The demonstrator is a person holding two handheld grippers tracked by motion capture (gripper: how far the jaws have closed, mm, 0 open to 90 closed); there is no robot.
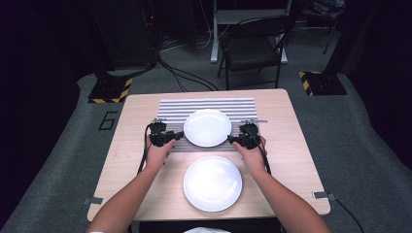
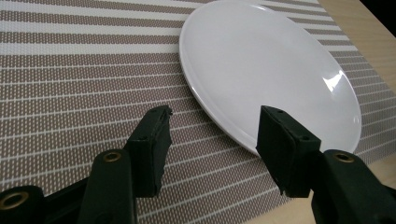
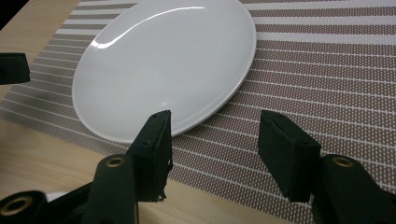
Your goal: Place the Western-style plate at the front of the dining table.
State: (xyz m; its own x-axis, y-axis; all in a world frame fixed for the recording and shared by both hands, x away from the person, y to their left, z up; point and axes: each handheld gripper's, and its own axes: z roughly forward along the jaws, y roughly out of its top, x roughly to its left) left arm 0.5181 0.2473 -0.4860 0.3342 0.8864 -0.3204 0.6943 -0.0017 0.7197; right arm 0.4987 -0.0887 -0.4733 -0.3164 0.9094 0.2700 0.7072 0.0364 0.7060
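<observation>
Pale wooden table (image 1: 291, 145) across the centre of the high view. Striped placemat (image 1: 175, 110) on its upper half. White plate (image 1: 207, 127) mid-frame on the placemat; second white plate (image 1: 212, 183) below it on bare wood. Left gripper (image 1: 180, 135) just beside the upper plate's left rim, jaws spread, nothing pinched. Right gripper (image 1: 231, 140) just beside its right rim, likewise spread and empty.
</observation>
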